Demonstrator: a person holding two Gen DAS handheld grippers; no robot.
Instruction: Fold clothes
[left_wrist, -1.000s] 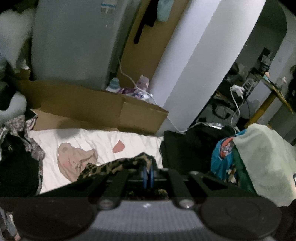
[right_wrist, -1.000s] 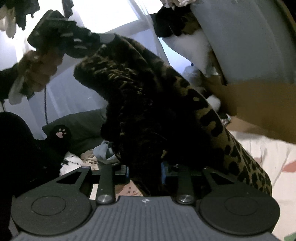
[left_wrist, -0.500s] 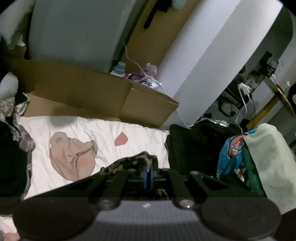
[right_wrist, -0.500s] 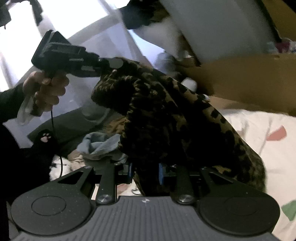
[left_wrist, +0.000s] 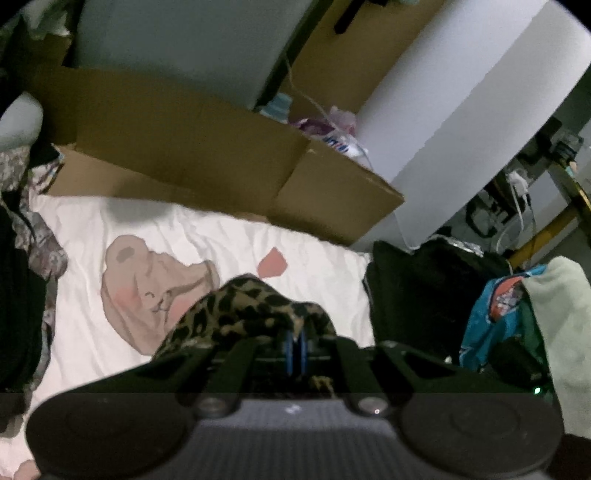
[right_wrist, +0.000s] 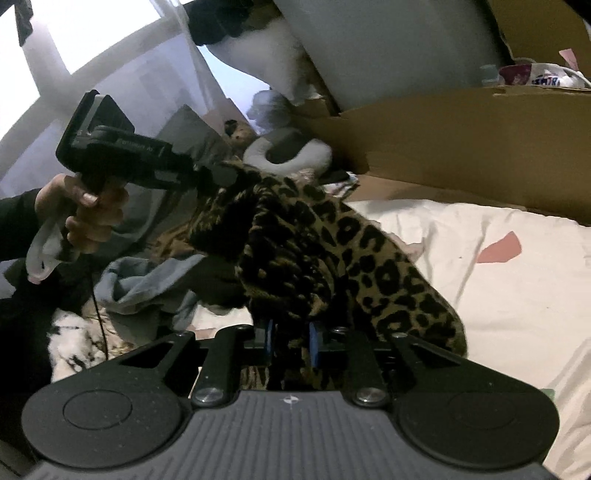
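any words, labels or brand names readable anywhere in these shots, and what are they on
Nothing can be read for certain.
White pack behind the cardboard box: blue lettering, too blurred to read; in the right wrist view it is also blurred.
Left tongs: a faint line of print on the side of the black body, too small to read.
White sheet: only a bear picture and a pink patch, no words.

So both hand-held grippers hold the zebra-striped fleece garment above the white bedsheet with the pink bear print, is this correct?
Not quite: the garment is leopard-spotted, not zebra-striped. The right wrist view shows the tan, black-spotted fleece garment running from the left hand-held gripper to the right hand-held gripper, whose jaws are closing on it. The white bedsheet with the pink bear print lies below, as you said.
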